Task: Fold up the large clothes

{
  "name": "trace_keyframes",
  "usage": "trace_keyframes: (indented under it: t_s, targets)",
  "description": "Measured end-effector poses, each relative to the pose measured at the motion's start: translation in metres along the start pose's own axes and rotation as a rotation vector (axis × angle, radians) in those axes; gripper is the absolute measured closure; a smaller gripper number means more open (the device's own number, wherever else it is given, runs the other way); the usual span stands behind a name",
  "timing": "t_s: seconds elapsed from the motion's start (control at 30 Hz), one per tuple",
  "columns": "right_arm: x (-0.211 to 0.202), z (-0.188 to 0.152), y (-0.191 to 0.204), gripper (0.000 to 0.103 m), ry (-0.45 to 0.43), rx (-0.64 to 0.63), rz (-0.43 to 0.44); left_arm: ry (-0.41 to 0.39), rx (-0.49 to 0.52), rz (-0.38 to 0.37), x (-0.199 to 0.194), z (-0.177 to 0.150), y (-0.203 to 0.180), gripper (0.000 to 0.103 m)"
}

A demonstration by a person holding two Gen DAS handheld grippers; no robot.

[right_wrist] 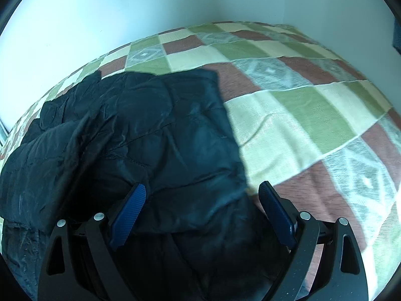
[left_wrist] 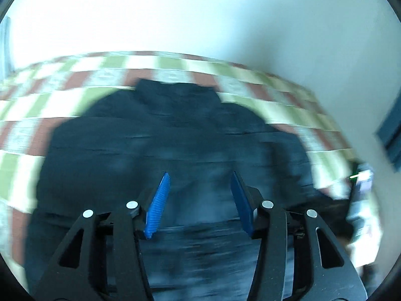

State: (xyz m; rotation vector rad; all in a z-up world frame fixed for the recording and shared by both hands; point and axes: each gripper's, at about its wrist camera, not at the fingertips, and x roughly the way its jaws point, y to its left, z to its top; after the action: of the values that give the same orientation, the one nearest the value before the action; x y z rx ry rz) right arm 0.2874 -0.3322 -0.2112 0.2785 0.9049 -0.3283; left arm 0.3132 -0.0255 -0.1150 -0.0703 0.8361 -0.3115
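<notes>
A dark blue quilted jacket (left_wrist: 163, 130) lies partly folded on a checked bedspread (left_wrist: 112, 75); the left wrist view is blurred. Above the jacket's middle my left gripper (left_wrist: 200, 174) is open, with a gap between its blue pads (left_wrist: 159, 200) and no cloth in it. In the right wrist view the jacket (right_wrist: 163, 130) fills the left half, a folded layer lying over its lower part. My right gripper (right_wrist: 203, 184) stands wide open over the jacket's right edge, its pads not pressing on the cloth. The bedspread (right_wrist: 300, 105) stretches away to the right.
A white wall (right_wrist: 125, 5) runs behind the bed. The green, cream and red-brown squares of the bedspread lie bare right of the jacket. In the left wrist view a dark panel (left_wrist: 391, 133) hangs on the wall and blurred items (left_wrist: 363, 183) sit at the right edge.
</notes>
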Motion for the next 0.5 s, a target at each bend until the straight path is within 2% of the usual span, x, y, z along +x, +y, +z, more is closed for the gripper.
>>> trace_keyframes:
  t_s: [0.07,0.13,0.2,0.27,0.37,0.4,0.43,0.5]
  targets:
    - [-0.015,0.003,-0.007,0.013,-0.022,0.030,-0.012,-0.011,-0.014,0.090,-0.003,-0.005,0.033,0.052]
    - [-0.034,0.007,-0.011,0.013,-0.048,0.077,0.027,-0.005,-0.066,0.167,-0.004,-0.010,0.072,0.050]
    - [-0.045,0.011,-0.005,0.013,-0.050,0.089,0.098,0.009,-0.118,0.201,-0.002,-0.014,0.100,0.050]
    - [-0.043,0.013,0.017,0.013,-0.018,0.048,0.167,0.028,-0.152,0.224,0.003,-0.017,0.120,0.050]
    - [-0.028,0.014,0.049,0.014,0.032,-0.028,0.200,0.052,-0.192,0.216,0.013,-0.019,0.137,0.050]
    - [-0.020,0.013,0.059,0.023,0.060,-0.049,0.208,0.055,-0.200,0.208,0.015,-0.019,0.139,0.050]
    - [-0.014,0.012,0.065,0.046,0.085,-0.056,0.217,0.058,-0.202,0.202,0.018,-0.019,0.140,0.049]
    - [-0.004,0.009,0.075,0.074,0.139,-0.062,0.266,0.057,-0.193,0.199,0.018,-0.020,0.139,0.049]
